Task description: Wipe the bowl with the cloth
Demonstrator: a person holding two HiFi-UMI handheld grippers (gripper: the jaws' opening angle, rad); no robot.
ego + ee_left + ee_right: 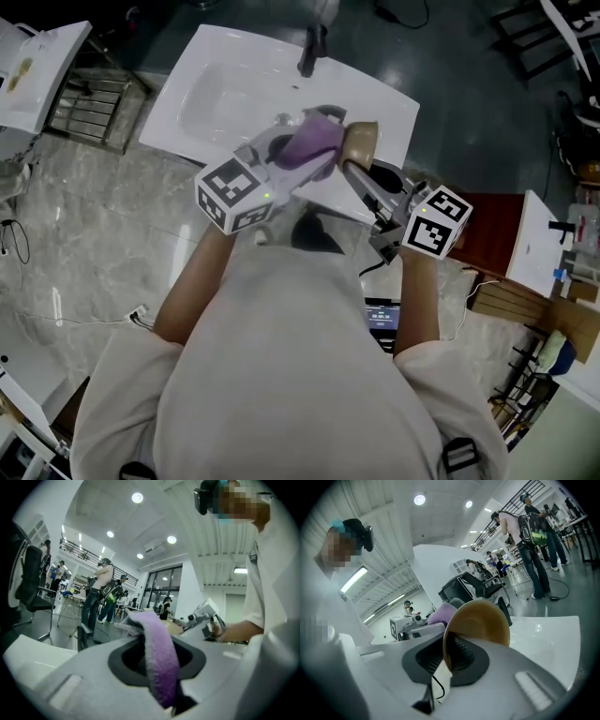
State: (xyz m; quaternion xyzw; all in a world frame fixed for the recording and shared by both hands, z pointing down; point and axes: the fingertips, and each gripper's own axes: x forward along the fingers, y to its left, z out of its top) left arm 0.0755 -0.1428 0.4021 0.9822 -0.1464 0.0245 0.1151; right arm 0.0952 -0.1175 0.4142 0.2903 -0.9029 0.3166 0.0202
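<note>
L gripper [298,159], clamped on purple cloth [314,141], meets bowl [361,141] above near edge of white sink top [216,84]; R gripper [356,173] pinches bowl's rim. Cloth: soft, light, limp, best held bunched; its length runs out along jaws twd bowl. Bowl: prob. rigid, light, smooth, so rim grip could slip. It's tipped on edge, mouth sideways.

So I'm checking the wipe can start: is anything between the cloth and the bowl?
Nothing visible does. The cloth in the left tongs sits right beside the bowl held by the right tongs.
</note>
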